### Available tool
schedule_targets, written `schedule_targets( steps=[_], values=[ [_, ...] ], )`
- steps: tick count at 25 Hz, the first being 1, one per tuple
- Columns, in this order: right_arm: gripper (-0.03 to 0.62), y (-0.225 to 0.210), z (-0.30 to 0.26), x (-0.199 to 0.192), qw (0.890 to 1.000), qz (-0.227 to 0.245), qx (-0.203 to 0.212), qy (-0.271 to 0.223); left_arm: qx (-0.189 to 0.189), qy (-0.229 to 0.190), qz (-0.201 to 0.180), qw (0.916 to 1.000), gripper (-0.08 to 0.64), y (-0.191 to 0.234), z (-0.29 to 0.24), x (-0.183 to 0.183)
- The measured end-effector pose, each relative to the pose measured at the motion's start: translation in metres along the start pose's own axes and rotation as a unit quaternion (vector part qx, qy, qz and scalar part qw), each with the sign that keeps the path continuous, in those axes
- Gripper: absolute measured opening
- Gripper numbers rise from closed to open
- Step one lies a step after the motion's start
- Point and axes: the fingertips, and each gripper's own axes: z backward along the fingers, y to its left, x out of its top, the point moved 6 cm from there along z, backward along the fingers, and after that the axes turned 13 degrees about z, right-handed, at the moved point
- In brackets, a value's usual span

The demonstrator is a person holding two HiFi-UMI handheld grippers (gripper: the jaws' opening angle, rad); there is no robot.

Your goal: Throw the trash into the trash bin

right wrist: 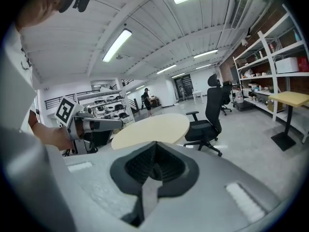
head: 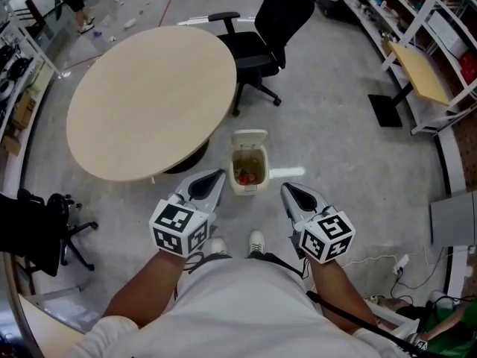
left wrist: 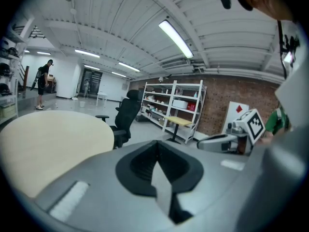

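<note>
- Standing on a grey floor [head: 328,148], we look steeply down past our own arms and both grippers.
- We see a round worktop [head: 149,99] with a pale wood-coloured top filling the upper left of the head view.
- We see white shelving [head: 434,10] along the right edge, with a small yellow-topped table [head: 419,71] just in front of it.
- We see a black office chair [head: 257,54] drawn up to the far right side of the round worktop.
- We find the trash bin [head: 249,190], small and cream, on the floor just beside the near right edge of the round worktop. Its lid is tipped up and back.
- We hold the left gripper [head: 218,177] just left of the trash bin, apart from it. Its fingers are pressed together with nothing between them.
- We hold the right gripper [head: 286,191] just right of the trash bin, also apart from it. Its fingers are pressed together as well, pinching nothing.
- We see our white shoes [head: 256,242] on the floor between the two grippers, near the bin.
- We see the trash [head: 244,176] lying inside the open bin, red among paler scraps.
</note>
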Motion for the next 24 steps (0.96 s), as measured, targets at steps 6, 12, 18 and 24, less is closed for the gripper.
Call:
schedule_targets(
  steps=[6,12,18,24],
  values=[
    [0.0,0.0034,0.0021,0.0016,1.0,-0.004,-0.011,-0.008,-0.005,-0.008,-0.005,0.9999,0.005,-0.0008,0.0042,0.0031],
    [0.0,0.0055,0.004,0.0037,1.0,0.001,-0.015,-0.008,-0.009,-0.009,0.0,0.9999,0.005,-0.0025,0.007,0.0018],
    [0.0,0.0083,0.0047,0.0052,1.0,0.0,-0.015,-0.01,-0.008,-0.008,0.003,0.9999,0.005,-0.0016,0.0087,-0.0001],
    [0.0,0.0094,0.0081,0.0048,1.0,-0.003,-0.014,-0.007,-0.012,-0.005,0.003,0.9999,0.005,-0.0051,0.01,-0.0012]
  ],
)
